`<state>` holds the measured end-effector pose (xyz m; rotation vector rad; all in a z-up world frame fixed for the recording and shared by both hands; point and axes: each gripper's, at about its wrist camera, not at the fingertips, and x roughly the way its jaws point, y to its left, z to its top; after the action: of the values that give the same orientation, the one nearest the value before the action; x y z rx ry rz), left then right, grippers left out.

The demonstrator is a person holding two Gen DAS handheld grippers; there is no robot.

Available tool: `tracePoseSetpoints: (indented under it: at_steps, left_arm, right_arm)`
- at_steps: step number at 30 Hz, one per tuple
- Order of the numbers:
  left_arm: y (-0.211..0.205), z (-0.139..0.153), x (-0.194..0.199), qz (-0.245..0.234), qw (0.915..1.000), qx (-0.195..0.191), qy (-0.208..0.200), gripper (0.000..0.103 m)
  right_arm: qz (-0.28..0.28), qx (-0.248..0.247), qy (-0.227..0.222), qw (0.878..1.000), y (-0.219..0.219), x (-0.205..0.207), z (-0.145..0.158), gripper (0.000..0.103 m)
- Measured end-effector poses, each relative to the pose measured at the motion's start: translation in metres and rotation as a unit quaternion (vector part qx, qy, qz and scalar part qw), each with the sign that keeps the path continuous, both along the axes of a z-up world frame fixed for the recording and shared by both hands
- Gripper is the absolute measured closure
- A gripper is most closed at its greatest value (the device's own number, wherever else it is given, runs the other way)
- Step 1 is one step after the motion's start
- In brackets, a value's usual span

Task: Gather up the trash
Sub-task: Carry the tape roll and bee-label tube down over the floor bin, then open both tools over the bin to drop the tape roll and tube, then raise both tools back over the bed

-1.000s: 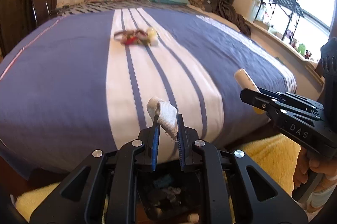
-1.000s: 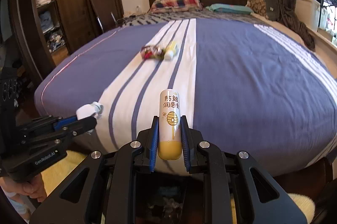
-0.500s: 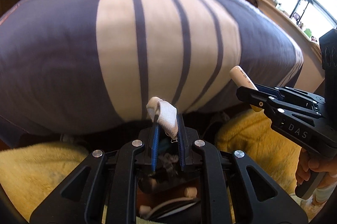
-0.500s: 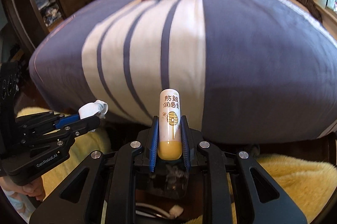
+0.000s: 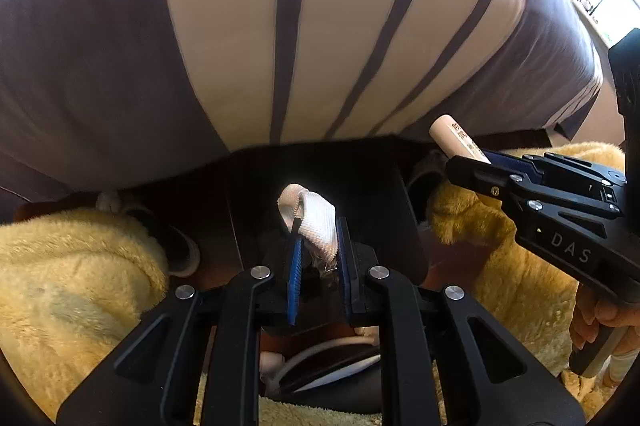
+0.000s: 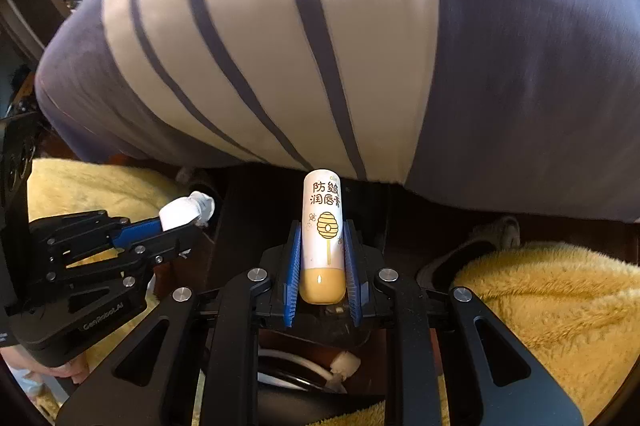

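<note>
Both grippers tilt steeply down past the bed's (image 6: 520, 65) edge.
Left gripper (image 5: 318, 238) jaws clamp a ribbed white cloth scrap (image 5: 316, 218); right gripper (image 6: 322, 254) jaws clamp a smooth lip-balm tube (image 6: 323, 226).

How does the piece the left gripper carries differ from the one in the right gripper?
The white gauze wad is soft, crumpled and plain; the lip balm tube is rigid, cylindrical and printed with a beehive. The wad droops sideways; the tube stands straight. Both are clamped between blue pads.
</note>
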<state>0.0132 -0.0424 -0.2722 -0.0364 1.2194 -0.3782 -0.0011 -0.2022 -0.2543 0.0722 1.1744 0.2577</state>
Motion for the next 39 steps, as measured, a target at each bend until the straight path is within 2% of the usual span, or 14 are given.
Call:
tracePoseSetpoints:
  at_steps: [6,12,15,18,20,21,23,24,25,27,30,39]
  left_arm:
    - [-0.006,-0.023,0.004,-0.007,0.9994,0.004,0.034,0.089]
    - [-0.008,-0.033,0.004,-0.011,0.9982,0.000,0.058,0.086]
    - [-0.004,-0.037,0.005,-0.008,0.9979,-0.001,0.064,0.079]
    - [-0.001,-0.037,0.004,-0.003,0.9980,0.003,0.063,0.065]
    - [0.000,-0.035,0.005,-0.001,0.9982,0.005,0.059,0.061]
    - [0.001,-0.033,0.005,0.001,0.9984,0.007,0.056,0.057]
    - [0.002,-0.029,0.005,0.005,0.9987,0.011,0.050,0.047]
    - [0.003,-0.026,0.005,0.007,0.9989,0.014,0.045,0.039]
    - [0.004,-0.022,0.004,0.010,0.9991,0.018,0.038,0.032]
    - [0.005,-0.013,0.004,0.015,0.9993,0.024,0.023,0.027]
    - [0.008,0.005,0.002,0.024,0.9993,0.029,-0.003,0.019]
    - [0.012,0.047,-0.005,0.027,0.9971,0.026,-0.065,0.016]
  right_arm:
    - [-0.007,0.001,0.031,0.999,-0.001,0.007,-0.018,0.082]
    - [-0.004,0.006,0.049,0.999,0.005,0.013,-0.025,0.081]
    - [-0.006,0.008,0.051,0.999,0.005,0.016,-0.026,0.081]
    - [-0.013,0.007,0.049,0.999,0.002,0.017,-0.026,0.081]
    - [-0.016,0.005,0.047,0.999,0.000,0.019,-0.025,0.080]
    - [-0.017,0.004,0.045,0.999,0.000,0.018,-0.024,0.075]
    - [-0.020,0.000,0.039,0.999,-0.001,0.017,-0.020,0.056]
    - [-0.024,-0.006,0.031,0.999,-0.002,0.016,-0.016,0.043]
    - [-0.026,-0.009,0.025,0.999,-0.003,0.016,-0.015,0.037]
    - [-0.030,-0.013,0.015,0.999,-0.005,0.015,-0.010,0.032]
    - [-0.038,-0.021,0.003,0.999,-0.009,0.014,-0.004,0.018]
    - [-0.043,-0.019,-0.043,0.998,-0.015,0.005,0.028,0.015]
